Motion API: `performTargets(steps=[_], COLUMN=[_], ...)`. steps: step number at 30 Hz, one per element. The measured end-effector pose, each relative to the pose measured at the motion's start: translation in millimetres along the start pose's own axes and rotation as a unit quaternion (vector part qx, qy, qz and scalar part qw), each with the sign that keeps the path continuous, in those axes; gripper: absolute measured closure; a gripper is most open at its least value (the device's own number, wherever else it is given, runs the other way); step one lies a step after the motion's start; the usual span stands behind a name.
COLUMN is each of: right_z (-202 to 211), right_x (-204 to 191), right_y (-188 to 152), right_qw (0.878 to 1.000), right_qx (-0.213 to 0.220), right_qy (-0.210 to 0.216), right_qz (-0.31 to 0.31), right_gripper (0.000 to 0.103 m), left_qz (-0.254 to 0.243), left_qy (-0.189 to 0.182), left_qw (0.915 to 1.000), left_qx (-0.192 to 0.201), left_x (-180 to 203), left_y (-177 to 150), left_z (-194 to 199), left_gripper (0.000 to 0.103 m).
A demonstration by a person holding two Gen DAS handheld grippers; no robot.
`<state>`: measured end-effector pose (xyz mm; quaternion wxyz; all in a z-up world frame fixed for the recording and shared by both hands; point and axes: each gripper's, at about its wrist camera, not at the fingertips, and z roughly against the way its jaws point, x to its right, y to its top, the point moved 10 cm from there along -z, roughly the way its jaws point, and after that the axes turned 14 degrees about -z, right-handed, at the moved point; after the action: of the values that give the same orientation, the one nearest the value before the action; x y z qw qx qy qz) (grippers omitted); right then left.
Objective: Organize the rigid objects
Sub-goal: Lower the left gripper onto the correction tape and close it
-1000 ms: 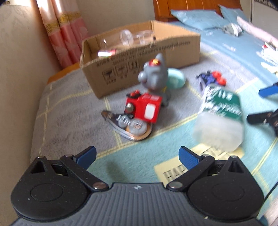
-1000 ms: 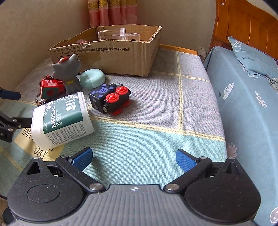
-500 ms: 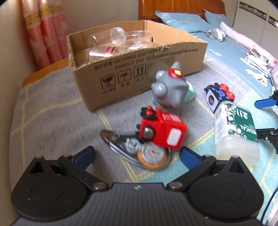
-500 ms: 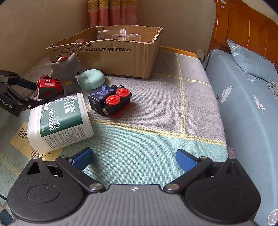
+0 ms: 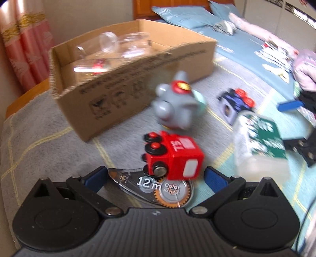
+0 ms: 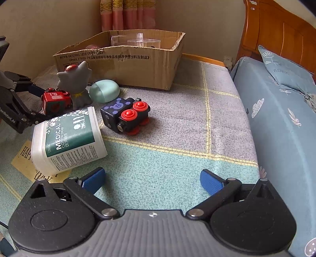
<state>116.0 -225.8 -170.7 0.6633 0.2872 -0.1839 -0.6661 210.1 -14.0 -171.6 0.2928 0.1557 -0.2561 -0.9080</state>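
My left gripper (image 5: 156, 179) is open, its blue fingertips on either side of a red toy train car (image 5: 173, 156) that lies on a clear correction-tape dispenser (image 5: 158, 189). Behind them stand a grey toy figure (image 5: 175, 104) and an open cardboard box (image 5: 128, 75) holding clear plastic containers (image 5: 110, 41). A white cotton swab jar (image 6: 67, 138) lies on its side. Beyond it are a dark blue toy train (image 6: 126, 116) and a mint oval case (image 6: 104, 91). My right gripper (image 6: 152, 179) is open over bare blanket with nothing between its fingers. The right wrist view shows the left gripper (image 6: 42, 104) at the red car (image 6: 55, 100).
Everything lies on a grey and teal checked blanket (image 6: 177, 158). A bed with a blue sheet (image 6: 276, 128) and a pillow (image 6: 286, 73) runs along the right, with a wooden headboard (image 6: 276, 33) behind. A wall (image 6: 39, 29) and pink curtain (image 6: 128, 13) close off the left and back.
My left gripper has moved forward and down, so the red train car and tape dispenser now sit between its fingertips. The right gripper has barely moved.
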Motion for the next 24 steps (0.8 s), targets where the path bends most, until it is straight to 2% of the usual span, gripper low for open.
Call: performTargets(steps=[5,12,14,17,24], right_z=[1,2,2,2,3], right_x=[0,1,1,1,0], right_y=[0,-1,-2,-2,-3], right_qw=[1.0,1.0,1.0,1.0,1.0], right_qx=[0.003,0.005,0.007,0.007,0.01], right_qy=[0.001,0.004,0.005,0.005,0.007], right_qz=[0.0,0.003,0.003,0.004,0.007], right_gripper=[0.0,0.0,0.0,0.0,0.0], left_qz=[-0.012,0.003,0.007,0.016,0.049], left_qy=[-0.006,0.002,0.005,0.012,0.032], left_qw=[0.9999,1.0,1.0,0.9998,0.9982], left_qx=[0.005,0.003,0.0,0.002,-0.01], left_x=[23,16,15,16,25], left_y=[-8,-9,-8,-8,-21], left_z=[10,9,9,14,23], left_gripper=[0.0,0.001,0.003,0.014,0.014])
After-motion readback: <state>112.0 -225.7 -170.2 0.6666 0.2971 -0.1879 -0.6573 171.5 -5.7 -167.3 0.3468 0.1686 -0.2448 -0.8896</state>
